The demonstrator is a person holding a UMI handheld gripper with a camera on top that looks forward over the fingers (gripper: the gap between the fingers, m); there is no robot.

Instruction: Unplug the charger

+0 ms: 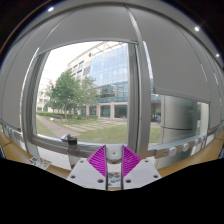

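Closest of all is the gripper (106, 158). Its two fingers sit low in the middle, and the pink pads (97, 160) on their inner sides lean in toward each other. They are open only a little, with a thin gap between them. Nothing is in that gap and the fingers touch nothing.

Just past the fingers, a brown wooden ledge (190, 152) runs off to the left and right. A bit farther, on the left, a small dark thing (68, 138) sits low by the glass. It could be the charger or its plug, but it is too small to tell. No cord or wall socket shows clearly.

Beyond that is a big window (135, 75) with pale frames. Far outside are green grass (100, 130), some trees (65, 95) and a tall glass building (110, 75).

I think the job is only at its start, at the looking-for-it step, because the charger is not yet gripped. The next move likely calls for dropping down and going left and forward to the dark thing to check it. Then the fingers would need to open wider, go around the plug, squeeze it and pull it straight out
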